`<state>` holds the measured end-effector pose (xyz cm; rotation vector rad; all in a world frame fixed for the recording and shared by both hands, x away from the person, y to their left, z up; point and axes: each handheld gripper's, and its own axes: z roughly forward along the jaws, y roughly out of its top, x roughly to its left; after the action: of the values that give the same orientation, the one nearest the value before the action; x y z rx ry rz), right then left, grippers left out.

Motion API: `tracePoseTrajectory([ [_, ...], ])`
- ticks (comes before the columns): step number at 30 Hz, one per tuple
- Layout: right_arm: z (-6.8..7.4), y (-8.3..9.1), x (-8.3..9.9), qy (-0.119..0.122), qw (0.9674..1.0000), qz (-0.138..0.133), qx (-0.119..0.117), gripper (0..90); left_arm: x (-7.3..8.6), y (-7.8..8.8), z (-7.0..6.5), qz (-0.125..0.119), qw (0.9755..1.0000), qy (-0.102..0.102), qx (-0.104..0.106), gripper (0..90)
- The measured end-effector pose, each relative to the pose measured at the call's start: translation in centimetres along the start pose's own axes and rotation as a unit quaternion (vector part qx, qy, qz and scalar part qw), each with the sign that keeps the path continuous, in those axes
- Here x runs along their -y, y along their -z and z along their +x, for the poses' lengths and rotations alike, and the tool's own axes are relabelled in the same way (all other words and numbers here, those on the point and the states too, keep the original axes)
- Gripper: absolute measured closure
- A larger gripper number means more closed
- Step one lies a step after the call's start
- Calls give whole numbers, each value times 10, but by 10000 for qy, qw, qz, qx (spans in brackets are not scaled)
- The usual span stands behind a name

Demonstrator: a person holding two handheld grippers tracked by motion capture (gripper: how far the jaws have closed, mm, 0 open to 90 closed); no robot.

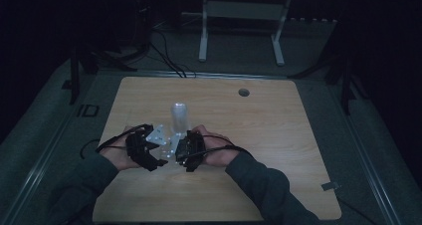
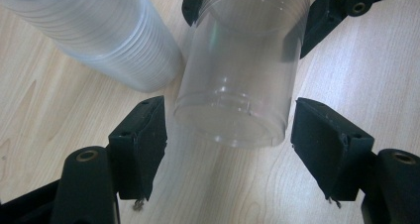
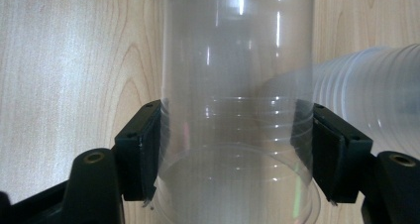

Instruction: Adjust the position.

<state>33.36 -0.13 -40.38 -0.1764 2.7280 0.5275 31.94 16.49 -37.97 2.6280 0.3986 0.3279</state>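
Clear plastic cup (image 1: pixel 171 148): high view, lay low between both hands near the worktop's (image 1: pixel 259 115) front, in front of the upright cup stack (image 1: pixel 179 117); left tool (image 1: pixel 158 158) and right tool (image 1: pixel 180 154) faced each other across it. Left gripper view: cup's closed base (image 2: pixel 233 120) pointed toward this tool, between its wide, untouching jaws; stack (image 2: pixel 99 30) beside it. Right gripper view: right tool clamped on the cup (image 3: pixel 237 110) near its rim, its long axis running straight away, toward the left tool.
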Motion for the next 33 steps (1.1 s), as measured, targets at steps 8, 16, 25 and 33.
tracePoseTrajectory([
  [8, 2, 1, -2, 28, 10000, -8, 57, 311, -3, -8, 3, 15, 9999, 46, 120, 313],
  [16, 4, 2, -2, 65, 9997, -91, 195, 315, 0, -11, 5, -148, 9993, 246, 259, 328],
  [25, 3, 2, -3, 218, 9994, -130, 239, 318, 5, -12, 7, -224, 9985, 383, 334, 355],
  [33, 5, 2, -2, 245, 9992, -89, 295, 317, 6, -13, 7, -282, 9979, 491, 326, 400],
])
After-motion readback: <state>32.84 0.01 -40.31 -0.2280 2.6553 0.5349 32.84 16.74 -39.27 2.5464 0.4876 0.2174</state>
